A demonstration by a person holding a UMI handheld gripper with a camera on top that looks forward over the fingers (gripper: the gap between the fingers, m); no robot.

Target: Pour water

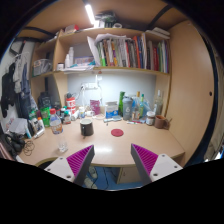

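— What fills most of the picture?

— A wooden desk unit. Its hutch (190,80) rises through the right and top of the frame, and the pale desktop (108,145) spreads across the lower middle.

— And above the desktop?

— A shelf of upright books (125,50) runs across the upper middle, with a strip light (90,14) glowing at the very top. Dark clothing or bags (14,95) hang at the far left.

— Where is the gripper?

— The gripper (113,160) sits at the bottom centre, held above the near edge of the desktop. Its fingers stand wide apart, the magenta pads (80,158) facing each other with bare desktop showing between them. Nothing is held.

— What about things for pouring water?

— A crowd of bottles and jars (55,108) stands on the left of the desktop, well beyond the left finger; which of them holds water I cannot tell. A dark cup (87,127) stands near the middle, ahead of the fingers and apart from them. A clear glass (56,127) is just left of it, toward the bottle cluster.

— Anything smaller?

— A small red round coaster or lid (117,131) lies flat right of the dark cup. More bottles, one green (122,103), stand at the back, right of centre, against the hutch's rear wall.
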